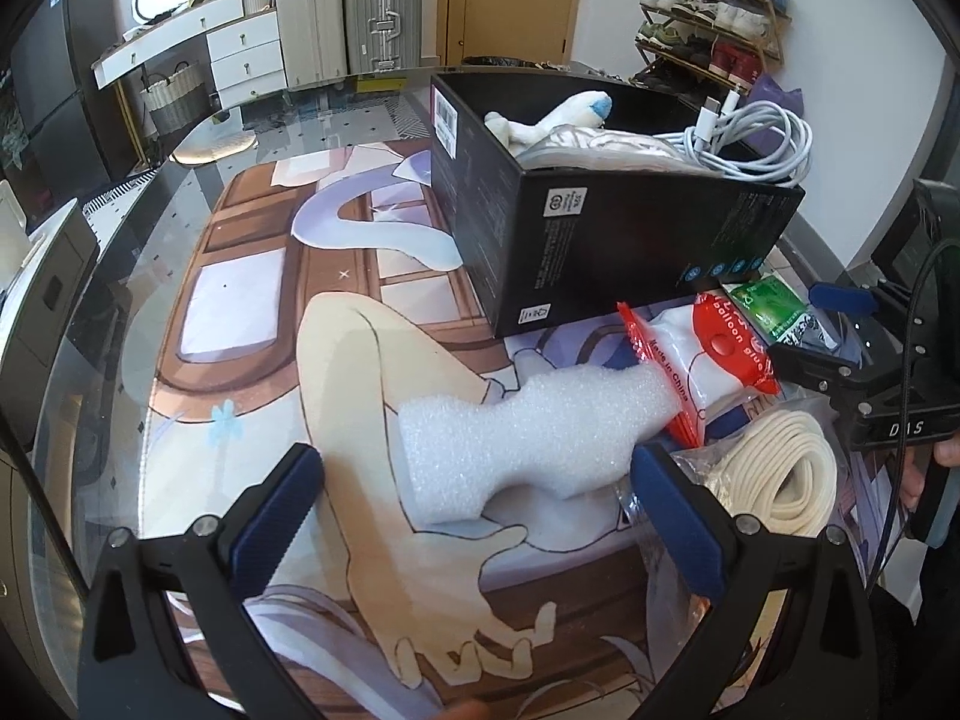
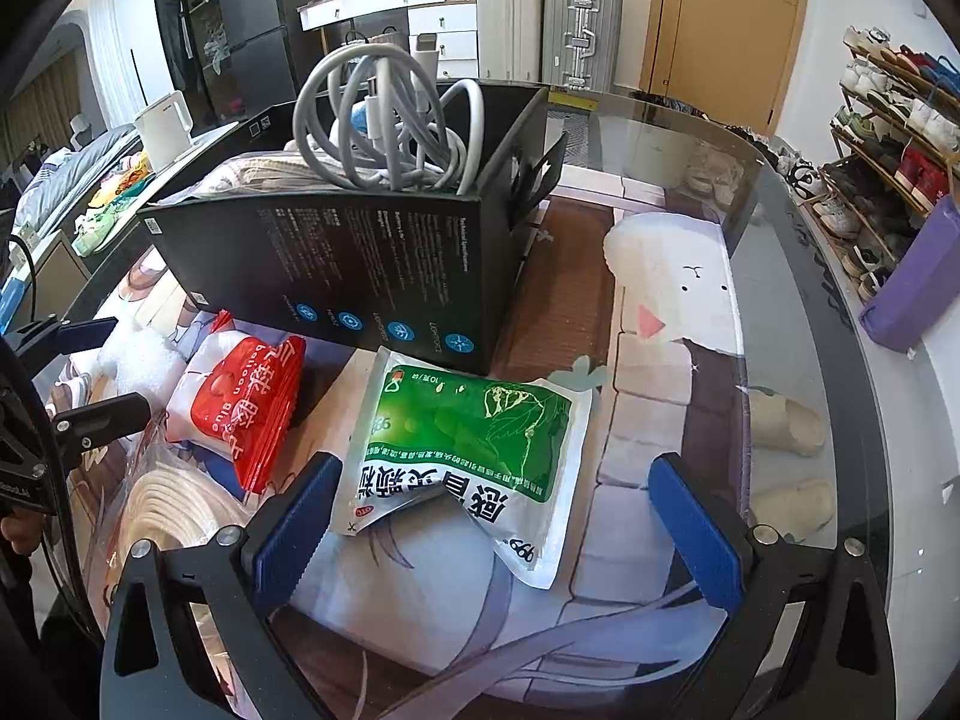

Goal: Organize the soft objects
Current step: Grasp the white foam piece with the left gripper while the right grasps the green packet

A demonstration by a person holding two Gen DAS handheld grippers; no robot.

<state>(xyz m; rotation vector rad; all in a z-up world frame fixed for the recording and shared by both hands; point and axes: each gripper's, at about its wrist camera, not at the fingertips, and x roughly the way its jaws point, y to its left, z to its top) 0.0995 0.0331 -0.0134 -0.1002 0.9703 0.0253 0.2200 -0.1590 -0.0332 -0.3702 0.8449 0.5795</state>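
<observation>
The left claw (image 1: pixel 477 501) is spread apart and holds nothing; it hangs low over the desk (image 1: pixel 150 276), and the white foam block with a notched shape (image 1: pixel 522 438) lies between its fingers without touching them. To the right of the foam lies the red and white plastic packet of balloon glue (image 1: pixel 714 348), and just beside that the coil of cream-coloured rope in a clear bag (image 1: pixel 786 468). The right claw (image 2: pixel 495 516) is also apart and empty, with the green and white foil sachet (image 2: pixel 474 450) flat on the desk between its fingers.

Behind all these stands the black cardboard box (image 1: pixel 600 228). It already holds a white plush toy (image 1: pixel 558 114), a folded pale cloth (image 2: pixel 252 180) and a bundle of grey-white charging cables (image 2: pixel 384 126). So the task seems partly done: three soft things are in the box, and at least four wait outside on the desk.
</observation>
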